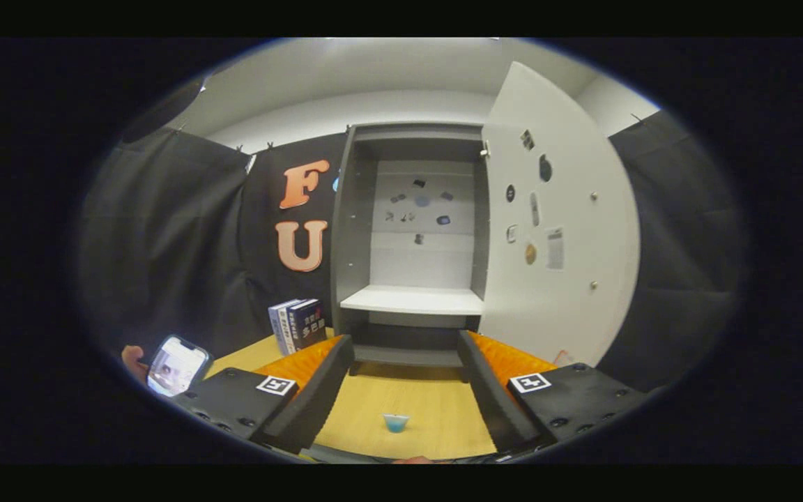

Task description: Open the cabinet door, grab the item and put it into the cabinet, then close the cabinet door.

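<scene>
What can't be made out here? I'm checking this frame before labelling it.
- Stickers on the cabinet back wall, gripper view: too small to identify.
- Cup on the table, between the open gripper fingers: contents too small to tell.
- Lower compartment: in shadow.
- Books: partly hidden by the left finger.

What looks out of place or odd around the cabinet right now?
Nothing looks spilled, askew or damaged. The cabinet stands with its door swung open and its shelf bare. A small blue cup sits upright on the table between the open jaws of the gripper.
</scene>
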Demonstrator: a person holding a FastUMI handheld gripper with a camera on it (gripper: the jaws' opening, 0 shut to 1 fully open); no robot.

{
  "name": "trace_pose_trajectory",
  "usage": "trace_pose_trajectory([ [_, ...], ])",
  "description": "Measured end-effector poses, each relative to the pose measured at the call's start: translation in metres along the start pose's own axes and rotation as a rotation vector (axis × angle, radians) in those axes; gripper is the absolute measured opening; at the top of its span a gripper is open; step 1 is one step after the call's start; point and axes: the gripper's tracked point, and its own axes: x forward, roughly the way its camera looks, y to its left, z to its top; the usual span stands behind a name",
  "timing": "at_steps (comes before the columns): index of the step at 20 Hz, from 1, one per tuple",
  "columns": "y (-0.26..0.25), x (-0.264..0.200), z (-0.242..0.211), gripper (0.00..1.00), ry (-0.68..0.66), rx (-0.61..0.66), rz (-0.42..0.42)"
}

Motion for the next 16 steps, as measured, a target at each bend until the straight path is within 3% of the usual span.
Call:
trace_pose_trajectory([
  [8,0.017,0.082,-0.157,0.97,0.273,0.102,-0.059],
  [16,-0.005,0.096,-0.276,0.97,0.456,0.113,-0.204],
])
